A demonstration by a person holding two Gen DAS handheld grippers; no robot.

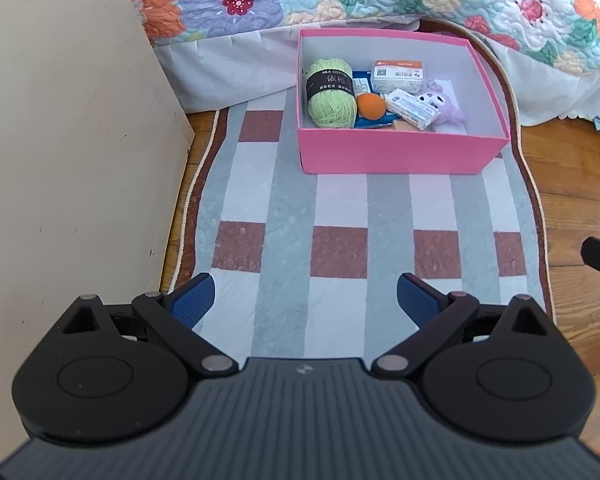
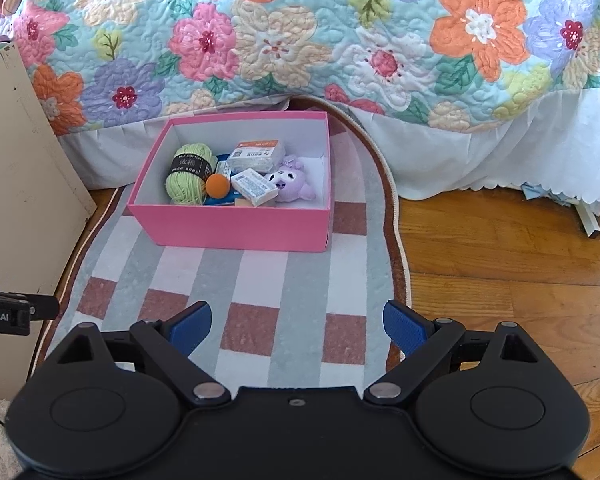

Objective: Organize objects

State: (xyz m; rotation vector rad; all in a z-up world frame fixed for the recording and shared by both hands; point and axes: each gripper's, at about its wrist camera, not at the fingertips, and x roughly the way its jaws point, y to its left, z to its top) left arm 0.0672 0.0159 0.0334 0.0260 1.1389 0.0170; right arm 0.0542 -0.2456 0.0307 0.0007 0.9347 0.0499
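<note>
Floor: wooden boards with a checked rug (image 1: 340,208) in grey, white and brown squares, laid beside a bed under a flowered quilt (image 2: 340,40); a beige panel (image 1: 60,140) stands at the left.
Box: one pink box (image 1: 400,152) sits on the rug's far end, close to the bed skirt.
Contents: one ball of green yarn (image 1: 332,96), one orange ball (image 1: 371,107), two white packets (image 1: 413,109), one purple plush toy (image 1: 444,104), all inside the box; something blue lies underneath, hard to identify.
Writing: the yarn's black band reads "MLK COTTON" as far as it shows; packet print is too small to read.
Left gripper (image 1: 305,300): fingers spread wide, holding nothing, over the rug's near end.
Right gripper (image 2: 298,326): likewise spread and empty, over the rug.
</note>
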